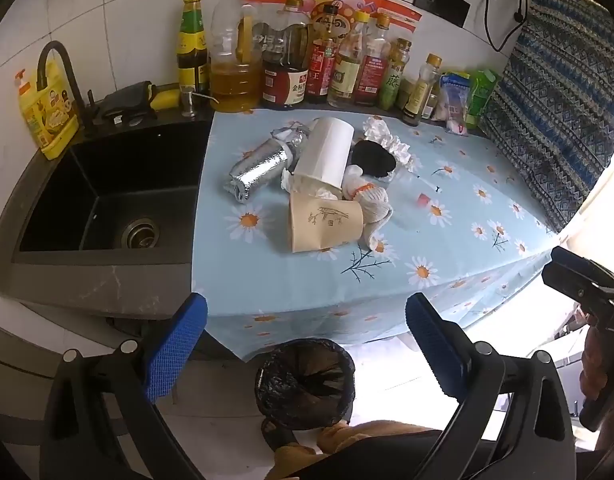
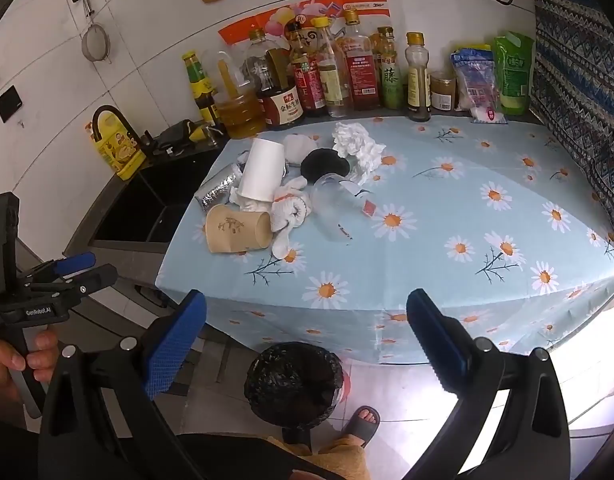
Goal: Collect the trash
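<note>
Daisy tablecloth (image 2: 447,216) carries the trash pile: foil wrap (image 1: 255,170) left of the white cup (image 1: 327,152), brown cup (image 1: 325,220) in front, tissue (image 2: 357,142) right. Bin (image 1: 305,384) on the floor below. Left gripper (image 1: 307,344) and right gripper (image 2: 307,340) spread wide, empty.

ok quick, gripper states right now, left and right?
Left gripper: open, holding nothing, above the bin.
Right gripper: open, holding nothing.
</note>
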Motion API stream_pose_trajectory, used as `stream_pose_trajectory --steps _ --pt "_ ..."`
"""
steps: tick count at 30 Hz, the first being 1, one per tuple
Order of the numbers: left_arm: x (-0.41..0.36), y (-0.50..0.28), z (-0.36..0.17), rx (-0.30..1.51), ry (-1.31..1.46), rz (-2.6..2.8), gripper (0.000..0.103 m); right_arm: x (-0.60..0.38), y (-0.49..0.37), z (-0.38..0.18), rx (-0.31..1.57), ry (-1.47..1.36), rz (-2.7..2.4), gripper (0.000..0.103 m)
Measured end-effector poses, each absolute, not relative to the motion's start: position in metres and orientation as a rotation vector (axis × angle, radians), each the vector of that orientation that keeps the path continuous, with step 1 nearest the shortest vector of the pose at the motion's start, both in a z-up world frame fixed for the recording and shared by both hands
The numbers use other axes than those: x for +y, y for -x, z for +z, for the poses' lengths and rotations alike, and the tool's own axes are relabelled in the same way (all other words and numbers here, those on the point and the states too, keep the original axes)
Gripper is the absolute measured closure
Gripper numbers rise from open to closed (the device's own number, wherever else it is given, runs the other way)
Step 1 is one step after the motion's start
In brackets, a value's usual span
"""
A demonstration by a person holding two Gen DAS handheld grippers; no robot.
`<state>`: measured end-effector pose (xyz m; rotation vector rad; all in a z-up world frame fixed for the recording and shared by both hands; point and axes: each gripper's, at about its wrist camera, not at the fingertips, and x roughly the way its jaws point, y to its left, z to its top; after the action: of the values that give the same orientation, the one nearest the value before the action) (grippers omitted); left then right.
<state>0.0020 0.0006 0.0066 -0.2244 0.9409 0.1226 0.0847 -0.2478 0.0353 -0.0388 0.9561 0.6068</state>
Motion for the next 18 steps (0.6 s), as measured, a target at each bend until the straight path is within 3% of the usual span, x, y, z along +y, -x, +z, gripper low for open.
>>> stream_pose_trajectory --steps 18 --pt "-0.0026 -0.0061 0.0034 0.953 0.232 0.116 0.006 -0.2448 -0.0877 0.032 0.977 0.035 0.61 0.004"
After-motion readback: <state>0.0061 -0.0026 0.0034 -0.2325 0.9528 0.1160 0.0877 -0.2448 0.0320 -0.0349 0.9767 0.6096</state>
